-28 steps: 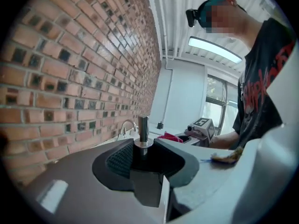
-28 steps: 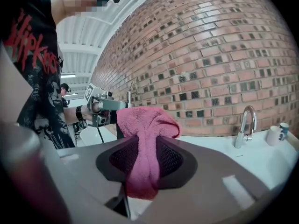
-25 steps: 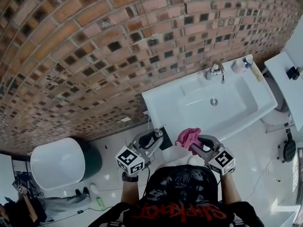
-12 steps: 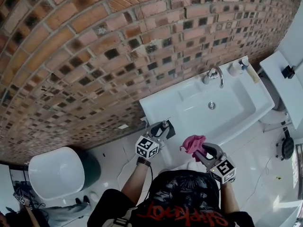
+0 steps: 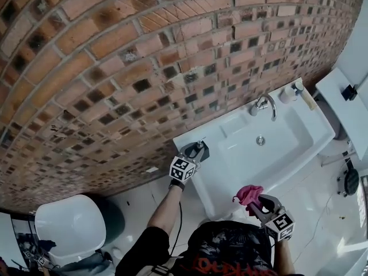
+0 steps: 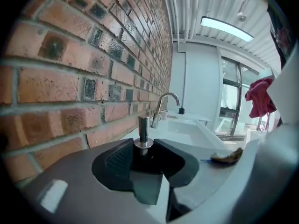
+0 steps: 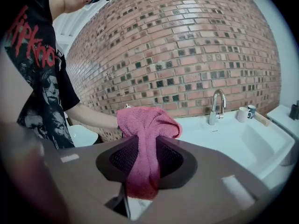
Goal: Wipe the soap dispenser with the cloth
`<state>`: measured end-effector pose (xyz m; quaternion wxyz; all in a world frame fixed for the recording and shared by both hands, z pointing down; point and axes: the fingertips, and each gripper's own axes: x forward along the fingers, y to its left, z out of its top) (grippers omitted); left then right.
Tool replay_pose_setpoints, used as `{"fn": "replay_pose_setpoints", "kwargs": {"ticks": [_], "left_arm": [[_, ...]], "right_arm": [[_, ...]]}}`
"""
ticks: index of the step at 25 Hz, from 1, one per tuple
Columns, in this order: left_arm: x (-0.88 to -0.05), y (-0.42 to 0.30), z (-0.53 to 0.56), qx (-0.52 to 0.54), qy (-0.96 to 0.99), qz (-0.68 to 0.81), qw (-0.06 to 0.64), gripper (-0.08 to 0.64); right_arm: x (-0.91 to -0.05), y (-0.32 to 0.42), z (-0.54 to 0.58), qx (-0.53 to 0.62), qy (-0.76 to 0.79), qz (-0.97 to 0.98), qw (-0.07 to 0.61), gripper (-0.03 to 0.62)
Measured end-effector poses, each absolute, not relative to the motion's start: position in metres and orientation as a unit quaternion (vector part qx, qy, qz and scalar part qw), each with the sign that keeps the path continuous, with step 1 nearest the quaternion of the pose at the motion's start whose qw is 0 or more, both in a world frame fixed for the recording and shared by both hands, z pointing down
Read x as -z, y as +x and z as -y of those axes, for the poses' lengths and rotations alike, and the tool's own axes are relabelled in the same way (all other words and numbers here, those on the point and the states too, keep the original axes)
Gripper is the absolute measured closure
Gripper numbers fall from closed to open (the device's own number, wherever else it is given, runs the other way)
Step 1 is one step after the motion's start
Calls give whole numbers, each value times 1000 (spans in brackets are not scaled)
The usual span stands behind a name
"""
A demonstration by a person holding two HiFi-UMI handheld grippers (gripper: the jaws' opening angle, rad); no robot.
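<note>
Backdrop: brick wall (image 5: 115, 68) behind white sink (image 5: 287, 137).
Left gripper (image 6: 144, 149): part-closed, clamped on dispenser (image 6: 143, 132) — at sink's left end, by the wall.
Right gripper (image 7: 145, 161): pinching pink cloth (image 7: 145, 125), near right, well apart.
Tip: hold dispenser steady — bring cloth across, wrap, rub around.

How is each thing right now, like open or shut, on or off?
Soap dispenser: upright, gripped by the left gripper.
Cloth: bunched up, pinched in the right gripper.
Tap: off, no water running.
Sink: no water in it.
Cup: upright beside the tap.
</note>
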<state>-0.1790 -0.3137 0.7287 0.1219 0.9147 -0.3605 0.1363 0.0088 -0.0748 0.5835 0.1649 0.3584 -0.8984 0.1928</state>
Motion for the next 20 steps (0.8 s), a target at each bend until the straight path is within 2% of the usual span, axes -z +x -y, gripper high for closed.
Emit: {"fn": "replay_pose_setpoints", "kwargs": {"ticks": [10,13,15,20], "left_arm": [[-736,-165,305,-185,940,273,87,422],[-728,-167,301,-207,937,274,64,385],[-716,-171,292,-185,938,284,78,377],[-683,-206,240,-65,913,366,168,377]], "right_arm": [[-597,-14,79,-185,330,905,193,477],[-596,-17,79,-183,319,910,191,477],[-595,-17,80,-186,318,911,183,477],[-598,-18,84,-180,304,918,179,477]]}}
